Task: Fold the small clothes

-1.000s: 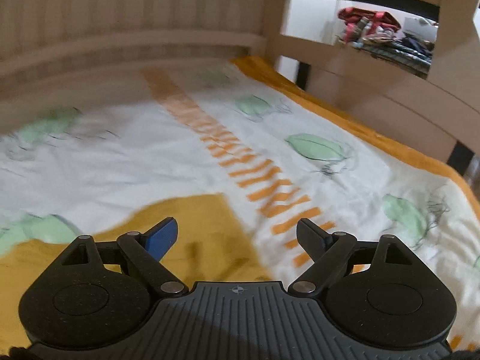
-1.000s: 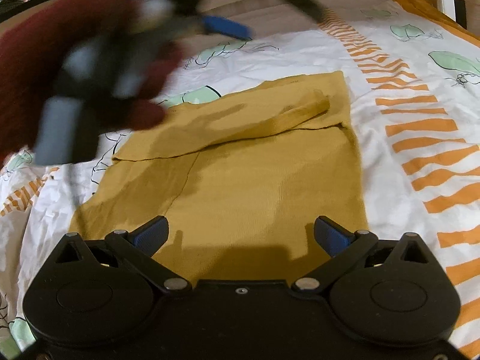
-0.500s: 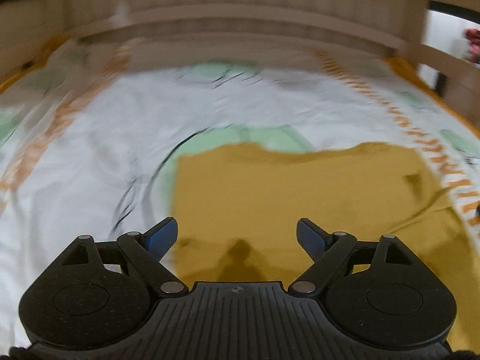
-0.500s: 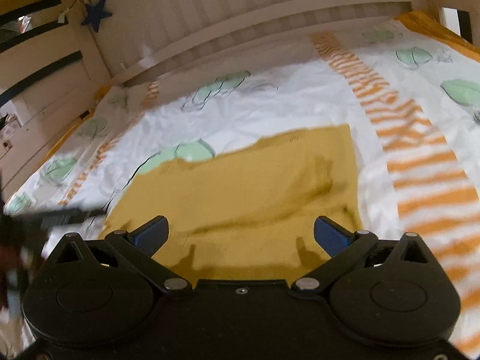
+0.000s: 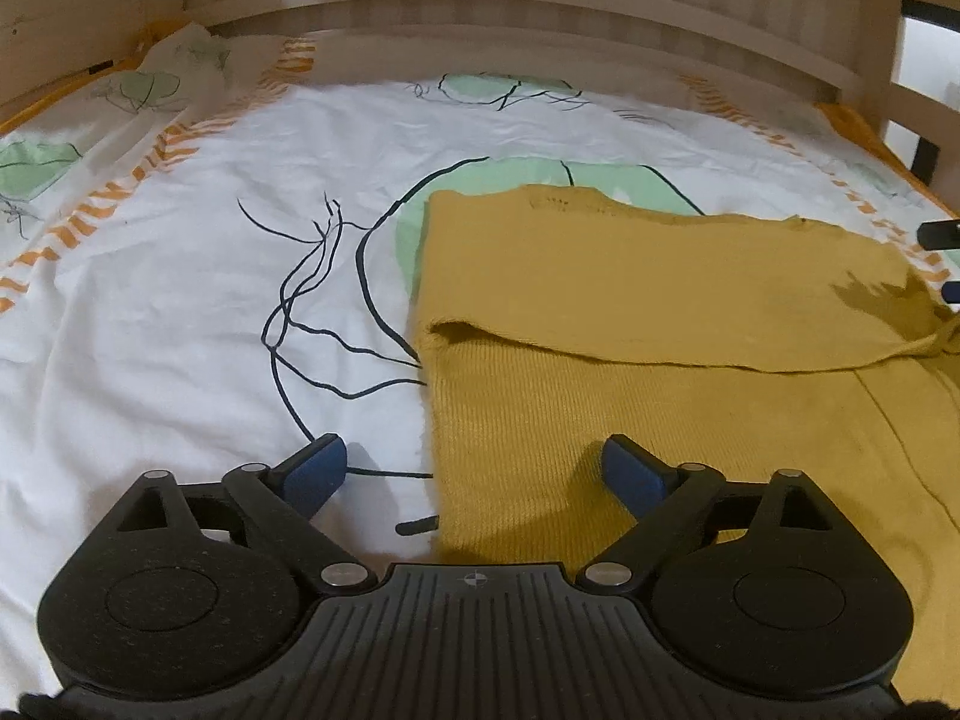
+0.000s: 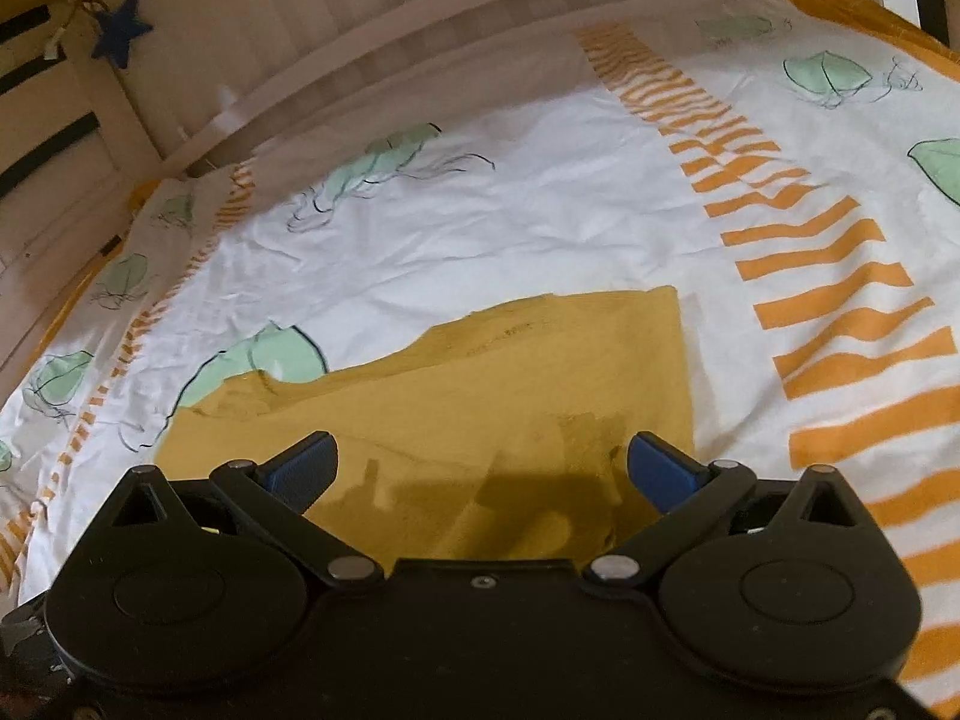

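Since a second ago, swung from the sheet's orange stripes and a far shelf of clothes down onto the left edge of the mustard-yellow garment [image 5: 660, 312]; in the right wrist view, no longer blocked by a blurred sleeve and the other tool, and looking further up the bed.

Lying flat on the bedsheet [image 5: 180, 300], near the middle of the bed, with one layer folded over across its width, the fold's free edge running left to right in the left wrist view. Ribbed knit below that edge, a thin seam line toward the right. Left side edge straight, over a green leaf print outlined in black.

Left gripper [image 5: 474, 471] low over that left edge, jaws opening wide; one blue pad [image 5: 318, 468] above white sheet, the other above the yellow cloth, with the edge between them but not pinched. Right gripper [image 6: 480, 465] spread wide too, hovering over the near part of the garment [image 6: 510, 372], gripping nothing, its shadow cast on the cloth. A dark sliver of that tool just visible at the right border of the left wrist view.

Beyond, white sheet with orange striped bands [image 6: 810, 276] and green leaves, a pale wooden bed rail [image 5: 540, 6] around it, a blue star [image 6: 120, 30] hanging on the rail at upper left.
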Demonstrator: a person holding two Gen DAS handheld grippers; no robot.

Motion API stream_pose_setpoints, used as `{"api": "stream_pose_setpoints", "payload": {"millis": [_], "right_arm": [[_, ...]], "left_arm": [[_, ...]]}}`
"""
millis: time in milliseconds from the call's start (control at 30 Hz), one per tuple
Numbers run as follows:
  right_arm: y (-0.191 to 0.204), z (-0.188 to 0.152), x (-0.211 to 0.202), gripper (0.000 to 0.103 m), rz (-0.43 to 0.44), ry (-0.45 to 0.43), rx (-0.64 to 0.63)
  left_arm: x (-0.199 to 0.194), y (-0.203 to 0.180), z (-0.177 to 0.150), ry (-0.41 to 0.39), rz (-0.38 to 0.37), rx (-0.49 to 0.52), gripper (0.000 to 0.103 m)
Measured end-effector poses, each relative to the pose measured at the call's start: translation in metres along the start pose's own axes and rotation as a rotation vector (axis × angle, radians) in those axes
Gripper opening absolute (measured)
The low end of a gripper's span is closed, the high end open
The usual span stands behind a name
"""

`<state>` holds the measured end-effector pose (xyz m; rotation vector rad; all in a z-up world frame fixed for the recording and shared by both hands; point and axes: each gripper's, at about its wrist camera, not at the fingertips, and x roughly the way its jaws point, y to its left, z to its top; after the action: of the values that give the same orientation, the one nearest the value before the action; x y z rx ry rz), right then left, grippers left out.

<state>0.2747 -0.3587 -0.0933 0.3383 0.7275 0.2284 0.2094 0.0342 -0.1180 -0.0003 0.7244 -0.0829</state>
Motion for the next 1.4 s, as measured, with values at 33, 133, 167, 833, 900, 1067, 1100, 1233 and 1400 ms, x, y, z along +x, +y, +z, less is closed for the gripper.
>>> {"api": "stream_pose_setpoints", "payload": {"millis": [33, 133, 167, 833, 900, 1067, 1100, 1233, 1400], "right_arm": [[-0.002, 0.001, 0.002, 0.103, 0.006, 0.007, 0.004], [-0.008, 0.005, 0.006, 0.098, 0.031, 0.028, 0.026], [-0.01, 0.006, 0.008, 0.091, 0.034, 0.036, 0.031], [0.017, 0.03, 0.004, 0.021, -0.147, -0.046, -0.167], [0.007, 0.028, 0.015, 0.047, -0.191, -0.038, -0.14], [-0.007, 0.019, -0.006, 0.064, -0.176, -0.102, -0.072], [-0.006, 0.016, -0.009, 0.064, -0.187, -0.097, -0.083], [-0.002, 0.007, -0.006, 0.064, -0.241, -0.053, -0.178], [0.009, -0.003, 0.0, 0.038, -0.242, -0.031, -0.294]], "left_arm": [[0.0, 0.0, 0.0, -0.001, -0.003, -0.004, 0.095], [0.001, 0.001, -0.001, -0.003, -0.007, -0.01, 0.095], [0.002, 0.001, -0.001, -0.004, -0.007, -0.01, 0.095], [0.003, 0.001, -0.004, -0.011, -0.002, -0.011, 0.095], [0.003, 0.002, -0.004, -0.012, -0.003, -0.013, 0.095], [0.004, 0.002, -0.004, -0.014, -0.001, -0.011, 0.096], [0.004, 0.002, -0.004, -0.014, 0.001, -0.01, 0.096], [0.003, 0.001, -0.005, -0.015, 0.004, -0.008, 0.096], [0.003, 0.001, -0.005, -0.015, 0.004, -0.008, 0.096]]}}
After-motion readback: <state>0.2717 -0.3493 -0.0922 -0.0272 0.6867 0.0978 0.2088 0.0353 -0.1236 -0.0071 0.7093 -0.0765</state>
